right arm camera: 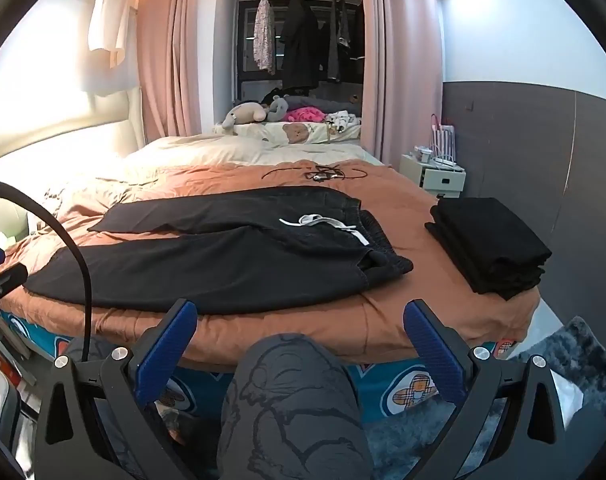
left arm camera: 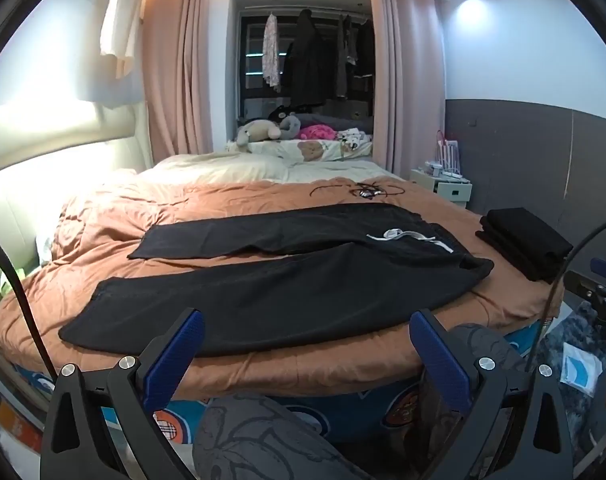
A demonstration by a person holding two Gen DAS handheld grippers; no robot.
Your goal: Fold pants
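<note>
Bedroom with pink curtains (left arm camera: 171,64), a grey-panelled wall and a bed (left arm camera: 115,216) under an orange-brown duvet. Black pants (left arm camera: 287,276) lie spread flat across the duvet near its front edge, both legs running to the left, the waistband with its white drawstring (left arm camera: 407,237) to the right. A stack of folded black clothes (right arm camera: 491,240) sits apart from them at the bed's right corner.

Left gripper (left arm camera: 307,356) hangs short of the bed's edge, its jaws spread wide, blue pads (left arm camera: 175,360) far apart with nothing between them and touching nothing. Right gripper (right arm camera: 303,348) is likewise wide open and empty, off the bed's front edge. Below each, the person's knee (right arm camera: 295,400) in grey printed fabric shows.

Small dark tangle of cords (right arm camera: 323,174) farther back on the duvet is too small to identify. Soft toys (left arm camera: 263,130) by the window are partly hidden behind a pillow. Each gripper's body is cut off by the bottom of its own view.
</note>
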